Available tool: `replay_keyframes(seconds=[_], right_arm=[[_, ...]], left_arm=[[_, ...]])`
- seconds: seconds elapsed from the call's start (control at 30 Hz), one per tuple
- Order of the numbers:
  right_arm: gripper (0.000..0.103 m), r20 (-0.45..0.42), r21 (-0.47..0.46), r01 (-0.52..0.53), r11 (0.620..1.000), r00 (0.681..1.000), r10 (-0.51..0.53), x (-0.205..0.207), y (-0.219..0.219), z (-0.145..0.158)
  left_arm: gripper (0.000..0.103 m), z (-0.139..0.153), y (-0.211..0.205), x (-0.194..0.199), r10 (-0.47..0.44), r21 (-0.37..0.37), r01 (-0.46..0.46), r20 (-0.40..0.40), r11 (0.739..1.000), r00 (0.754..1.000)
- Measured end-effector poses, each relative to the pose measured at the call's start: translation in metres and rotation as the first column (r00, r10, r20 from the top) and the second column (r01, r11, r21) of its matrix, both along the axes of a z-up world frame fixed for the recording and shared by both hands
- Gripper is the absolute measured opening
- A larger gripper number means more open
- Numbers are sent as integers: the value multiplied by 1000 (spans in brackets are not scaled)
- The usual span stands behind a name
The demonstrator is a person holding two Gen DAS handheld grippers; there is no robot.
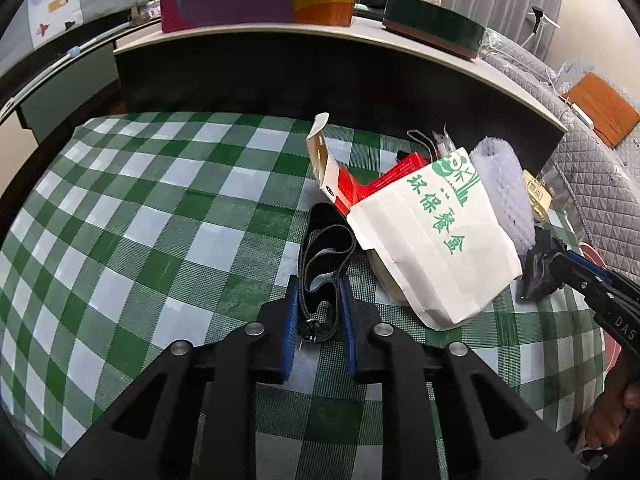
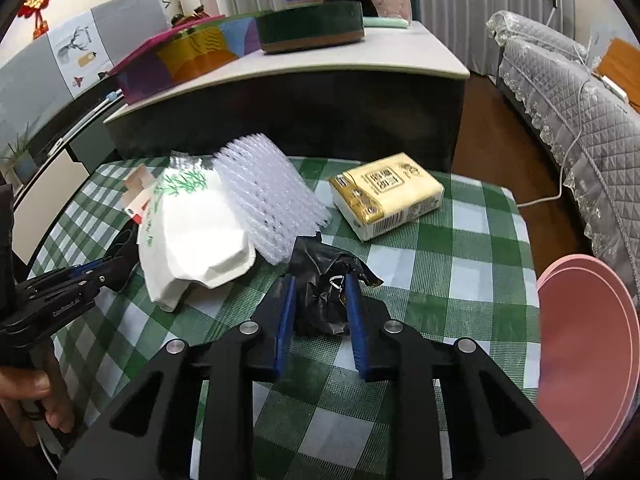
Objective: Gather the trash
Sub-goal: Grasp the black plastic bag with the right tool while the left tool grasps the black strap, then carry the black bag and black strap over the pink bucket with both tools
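The left gripper (image 1: 318,308) is reaching over the checked cloth (image 1: 160,208), and its blue fingers (image 1: 291,308) are standing narrow on both sides of a black strap (image 1: 326,256). The strap is a flat woven band, folded in loops, with a small metal buckle at the near end. The pads are touching or almost touching it, so I judge they are gripping it, probably to lift it as trash.

The right gripper (image 2: 320,304) is doing the same with a black bag (image 2: 324,280), a thin crumpled plastic film with a shiny surface. Its fingers are also narrow and are pressing the soft lump from both sides; it is lying on the cloth near the table's right edge.

Between the two grippers a white paper bag (image 1: 432,240) with green print is lying on its side, stiff and creased. Behind it are leaning a red and white carton (image 1: 340,184) with an open flap and a sheet of bubble wrap (image 2: 268,196), clear and bumpy. A yellow tissue pack (image 2: 386,194) is resting farther back, apart from the pile. A pink bin (image 2: 588,352), smooth and round, is waiting beside the table on the right, likely for the trash.
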State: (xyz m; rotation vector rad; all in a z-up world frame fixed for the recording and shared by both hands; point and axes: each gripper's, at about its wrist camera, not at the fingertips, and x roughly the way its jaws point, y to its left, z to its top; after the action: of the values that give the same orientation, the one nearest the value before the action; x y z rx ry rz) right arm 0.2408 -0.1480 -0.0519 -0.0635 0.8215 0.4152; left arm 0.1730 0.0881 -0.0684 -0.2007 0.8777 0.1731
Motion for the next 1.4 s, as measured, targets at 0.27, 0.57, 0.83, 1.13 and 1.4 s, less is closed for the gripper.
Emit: replay_keyframes(seconds=[0.27, 0.57, 0.83, 1.13, 1.4], right_arm=[[25, 42, 12, 3, 1000, 999, -3, -14, -7, 16], [25, 86, 26, 21, 999, 996, -23, -29, -22, 32], [25, 121, 38, 41, 998, 992, -46, -44, -38, 47], [25, 151, 61, 75, 995, 985, -84, -57, -59, 63], [25, 173, 67, 103, 992, 978, -114, -70, -78, 73]], left_arm=[[18, 12, -7, -9, -19, 15, 19, 35, 1000, 999], [18, 24, -22, -20, -50, 44, 47, 68, 998, 996], [18, 37, -37, -29, -83, 61, 77, 101, 995, 991], [18, 52, -55, -42, -117, 79, 107, 137, 991, 984], [18, 62, -69, -51, -144, 93, 130, 159, 987, 977]])
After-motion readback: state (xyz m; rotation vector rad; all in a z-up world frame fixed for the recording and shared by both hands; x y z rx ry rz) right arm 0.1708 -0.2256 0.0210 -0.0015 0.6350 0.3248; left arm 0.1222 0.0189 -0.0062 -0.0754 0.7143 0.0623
